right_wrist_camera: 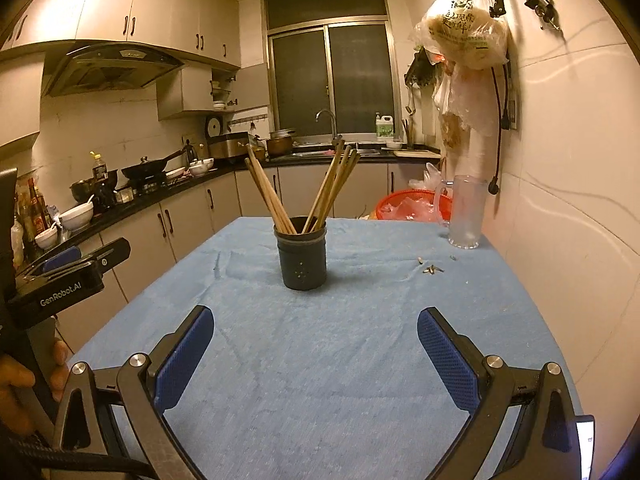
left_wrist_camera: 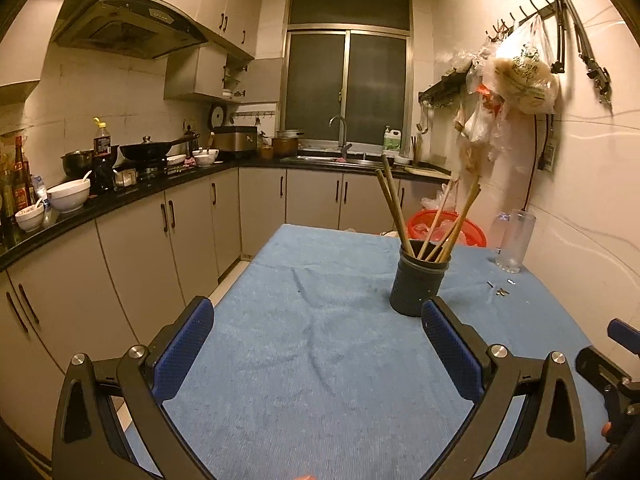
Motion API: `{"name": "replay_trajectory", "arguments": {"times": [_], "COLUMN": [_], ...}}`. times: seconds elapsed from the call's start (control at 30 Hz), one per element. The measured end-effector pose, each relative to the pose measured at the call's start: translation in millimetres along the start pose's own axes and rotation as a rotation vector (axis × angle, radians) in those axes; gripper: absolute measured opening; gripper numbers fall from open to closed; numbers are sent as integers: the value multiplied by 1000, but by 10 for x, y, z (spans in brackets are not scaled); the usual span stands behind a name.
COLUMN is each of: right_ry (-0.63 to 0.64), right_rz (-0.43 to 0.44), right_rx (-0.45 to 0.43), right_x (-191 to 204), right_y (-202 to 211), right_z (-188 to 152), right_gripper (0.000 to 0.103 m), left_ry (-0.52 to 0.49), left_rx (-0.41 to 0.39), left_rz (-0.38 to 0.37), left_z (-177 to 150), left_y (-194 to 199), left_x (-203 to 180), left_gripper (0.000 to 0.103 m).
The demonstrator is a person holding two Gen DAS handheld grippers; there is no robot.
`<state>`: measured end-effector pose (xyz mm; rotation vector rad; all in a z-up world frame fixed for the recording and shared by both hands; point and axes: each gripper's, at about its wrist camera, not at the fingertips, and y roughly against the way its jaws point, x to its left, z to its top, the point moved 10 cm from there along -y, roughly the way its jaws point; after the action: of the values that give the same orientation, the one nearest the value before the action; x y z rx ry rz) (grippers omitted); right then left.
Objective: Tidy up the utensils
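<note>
Jaws wide (both grippers), chopsticks in holder.

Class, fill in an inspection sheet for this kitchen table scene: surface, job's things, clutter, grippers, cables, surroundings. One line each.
Surface: table under a blue cloth, wrinkled, mostly bare.
Job's things: wooden chopsticks standing fanned out in a dark holder, upright near mid-table.
Clutter: clear plastic pitcher at the far right corner by the wall; small bits of debris on the cloth near it.
Grippers: left gripper open, holding nothing; right gripper open, holding nothing; both short of the holder.
Cables: a dark cable hanging down the right wall.
Surroundings: red basket beyond the table; crowded counter at left; plastic bags on wall hooks.
</note>
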<state>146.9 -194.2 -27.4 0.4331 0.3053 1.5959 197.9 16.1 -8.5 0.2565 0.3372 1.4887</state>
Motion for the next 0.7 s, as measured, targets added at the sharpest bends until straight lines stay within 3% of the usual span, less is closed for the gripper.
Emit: {"name": "replay_trajectory", "arguments": {"times": [0.7], "right_ry": [30], "right_rz": [-16], "right_rx": [-40], "right_x": [149], "right_y": [237], "right_z": [-168], "right_gripper": [103], "left_ry": [-25], "left_rx": [-7], "left_rz": [-10], "left_z": [-255], "left_y": [309], "left_x": [-35], "left_gripper": [103]}}
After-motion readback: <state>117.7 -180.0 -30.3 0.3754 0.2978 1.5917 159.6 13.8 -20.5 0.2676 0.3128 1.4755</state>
